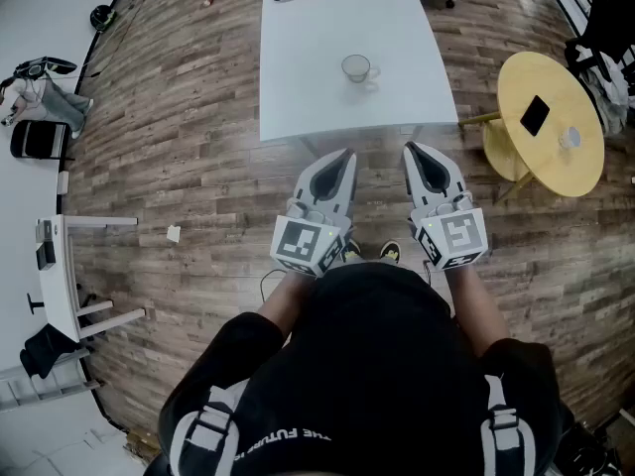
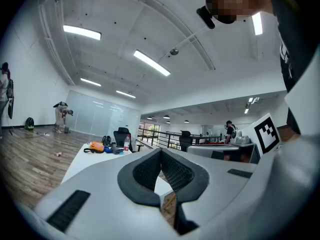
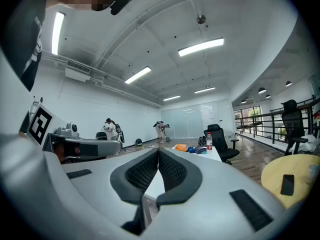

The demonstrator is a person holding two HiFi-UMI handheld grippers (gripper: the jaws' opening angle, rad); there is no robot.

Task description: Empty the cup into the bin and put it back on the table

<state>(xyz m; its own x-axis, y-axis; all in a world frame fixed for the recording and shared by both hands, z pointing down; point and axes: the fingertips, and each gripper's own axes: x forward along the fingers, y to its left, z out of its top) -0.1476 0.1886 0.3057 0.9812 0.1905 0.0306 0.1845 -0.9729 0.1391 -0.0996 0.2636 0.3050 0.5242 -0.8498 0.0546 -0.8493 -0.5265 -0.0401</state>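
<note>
We hold left gripper [image 1: 347, 154], right gripper [image 1: 409, 148] short of white table [image 1: 308, 82], jaws pressed together, empty; glass cup [image 1: 356, 67] on it; round yellow table [image 1: 556, 167] beside it.

Upside-down print "THE FUTUR" on black top [image 1: 382, 355]

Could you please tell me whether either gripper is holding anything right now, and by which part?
Nothing is held. The left gripper and right gripper are both shut and empty; the cup stands untouched on the white table.
</note>
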